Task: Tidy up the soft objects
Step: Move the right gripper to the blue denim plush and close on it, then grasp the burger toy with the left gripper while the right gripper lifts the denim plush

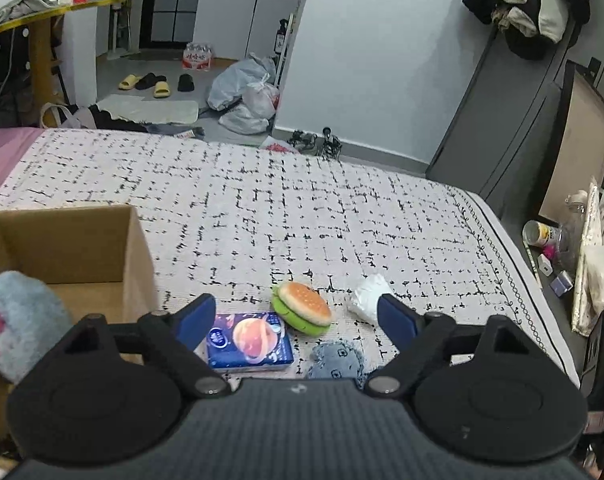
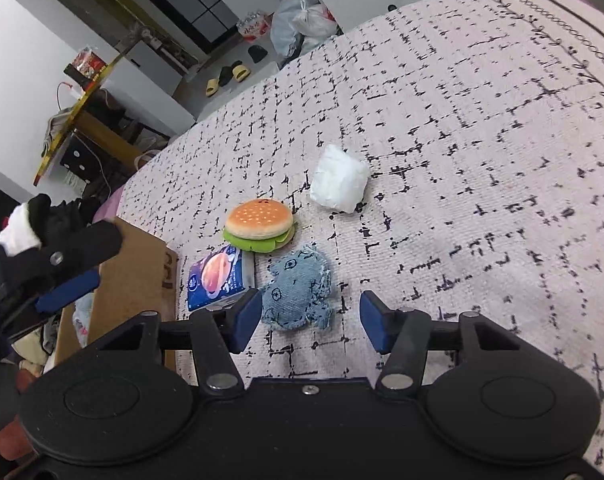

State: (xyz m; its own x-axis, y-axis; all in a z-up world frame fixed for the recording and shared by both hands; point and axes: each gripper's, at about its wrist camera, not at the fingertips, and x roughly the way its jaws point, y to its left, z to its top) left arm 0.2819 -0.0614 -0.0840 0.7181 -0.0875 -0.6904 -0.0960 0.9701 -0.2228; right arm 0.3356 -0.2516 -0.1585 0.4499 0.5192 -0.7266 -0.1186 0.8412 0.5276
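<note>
Left tool (image 1: pixel 296 316) partly hides denim toy (image 1: pixel 335 360).

2 wrist views overlook the bed (image 1: pixel 262 200), sharing toys.

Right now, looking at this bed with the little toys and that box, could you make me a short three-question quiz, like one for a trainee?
1. True or false: the burger plush lies inside the cardboard box.
2. Which item lies nearest the right gripper? A) white bundle B) denim toy C) tissue pack
3. Fill in: both the left gripper and the right one are ____.

Key: 1 false, it rests on the bedspread. 2 B. 3 open, holding nothing.
</note>
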